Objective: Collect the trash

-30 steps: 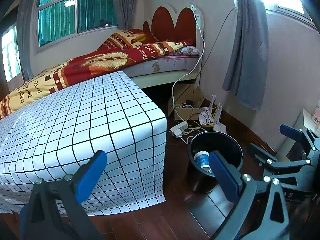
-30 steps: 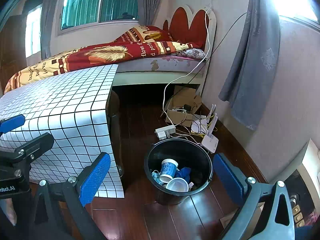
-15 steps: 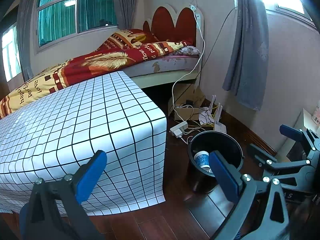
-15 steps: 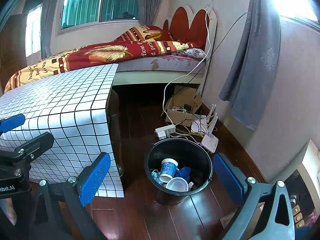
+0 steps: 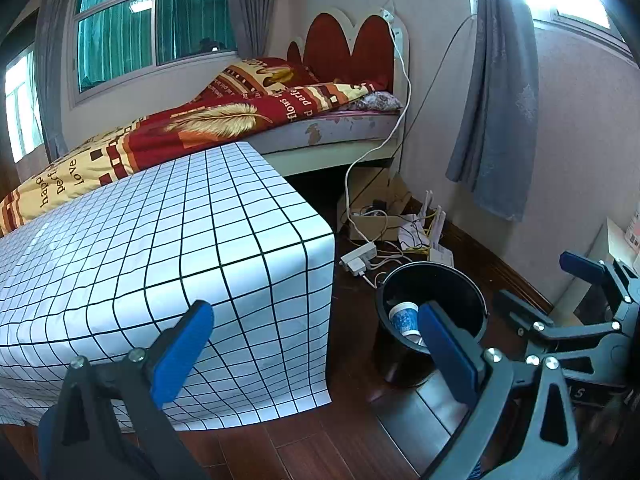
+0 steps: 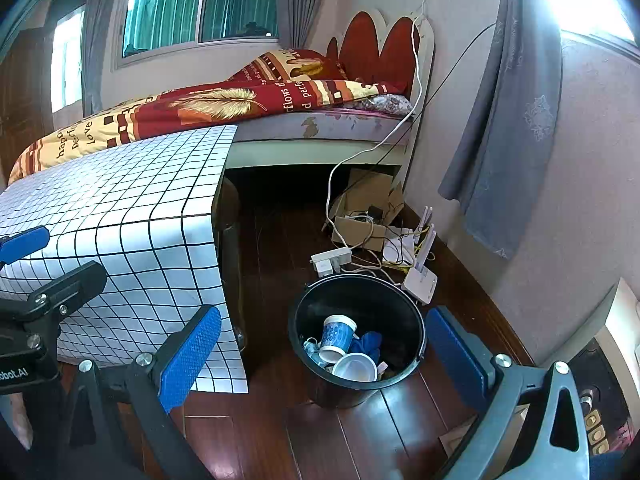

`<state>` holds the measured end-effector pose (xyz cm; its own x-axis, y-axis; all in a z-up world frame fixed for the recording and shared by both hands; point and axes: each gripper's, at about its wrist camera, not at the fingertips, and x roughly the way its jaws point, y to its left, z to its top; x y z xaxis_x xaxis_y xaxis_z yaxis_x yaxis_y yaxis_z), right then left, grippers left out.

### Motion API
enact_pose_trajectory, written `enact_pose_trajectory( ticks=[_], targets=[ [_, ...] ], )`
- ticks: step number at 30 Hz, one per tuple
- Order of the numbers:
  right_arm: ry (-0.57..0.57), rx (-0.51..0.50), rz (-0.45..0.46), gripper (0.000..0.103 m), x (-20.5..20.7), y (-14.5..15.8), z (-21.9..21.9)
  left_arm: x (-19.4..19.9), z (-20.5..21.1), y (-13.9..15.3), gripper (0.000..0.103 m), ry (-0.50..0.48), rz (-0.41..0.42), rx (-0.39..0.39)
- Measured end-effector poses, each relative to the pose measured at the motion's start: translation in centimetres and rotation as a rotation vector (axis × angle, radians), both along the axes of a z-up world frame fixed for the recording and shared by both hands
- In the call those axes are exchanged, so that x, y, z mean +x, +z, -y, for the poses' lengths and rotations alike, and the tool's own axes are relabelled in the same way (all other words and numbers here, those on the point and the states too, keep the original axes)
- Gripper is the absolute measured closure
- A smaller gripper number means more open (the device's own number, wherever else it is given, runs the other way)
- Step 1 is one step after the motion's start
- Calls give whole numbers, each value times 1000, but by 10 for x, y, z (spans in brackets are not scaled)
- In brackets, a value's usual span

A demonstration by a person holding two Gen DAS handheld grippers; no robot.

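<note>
The black bin (image 6: 357, 340) stands on the wood floor beside the checked table (image 6: 120, 216), just ahead of the right gripper (image 6: 320, 354), whose fingers are spread wide and empty. Inside lie paper cups (image 6: 338, 334) and what may be blue cloth. The left gripper (image 5: 312, 352) is likewise spread, empty, the bin at its right finger.

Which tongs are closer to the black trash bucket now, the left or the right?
Right. The right tongs hang open just above the black bucket, which sits between their fingers. The left tongs are open further left, by the checkered table.
</note>
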<state>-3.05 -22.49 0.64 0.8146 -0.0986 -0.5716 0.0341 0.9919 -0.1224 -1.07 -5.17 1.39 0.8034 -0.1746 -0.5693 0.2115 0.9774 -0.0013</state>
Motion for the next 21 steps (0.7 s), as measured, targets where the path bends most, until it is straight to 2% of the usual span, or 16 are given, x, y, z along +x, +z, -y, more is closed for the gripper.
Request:
enact_pose_trajectory(
  ticks=[21],
  targets=[
    [8,-3,1,0,1,0,-2,1,6,1,1,7,12,-3]
  ],
)
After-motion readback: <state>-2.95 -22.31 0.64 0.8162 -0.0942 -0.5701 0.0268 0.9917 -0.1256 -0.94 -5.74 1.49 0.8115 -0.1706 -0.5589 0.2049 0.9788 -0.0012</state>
